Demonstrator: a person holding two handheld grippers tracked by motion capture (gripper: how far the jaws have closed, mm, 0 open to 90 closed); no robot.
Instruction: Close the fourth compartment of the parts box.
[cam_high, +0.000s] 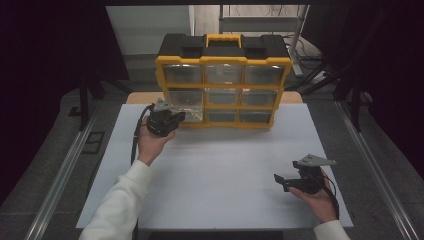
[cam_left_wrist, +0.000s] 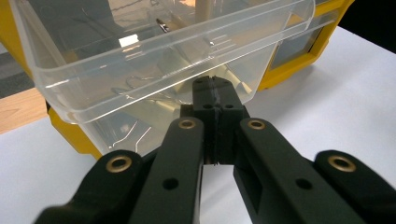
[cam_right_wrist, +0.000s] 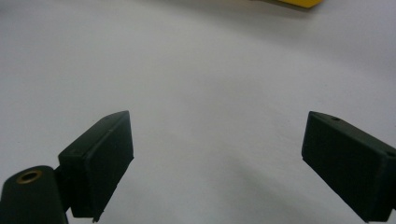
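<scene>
A yellow and black organizer (cam_high: 222, 80) stands upright at the back of the white table (cam_high: 225, 165), its front a grid of clear drawers. One clear plastic drawer (cam_left_wrist: 140, 56) juts out from its lower left slot (cam_high: 191, 114). My left gripper (cam_left_wrist: 215, 91) is shut on the small tab at the drawer's front wall, and it sits just left of the organizer's bottom corner (cam_high: 167, 120). Small metal bits lie inside the drawer. My right gripper (cam_high: 286, 181) rests low at the table's right front, open, with bare table between its jaws (cam_right_wrist: 217, 158).
The organizer's yellow frame (cam_left_wrist: 285, 70) sits right behind the pulled drawer. A strip of wooden board (cam_high: 137, 97) shows behind the table's back left edge. Metal rails (cam_high: 65, 170) run along both sides of the table, with dark curtains beyond.
</scene>
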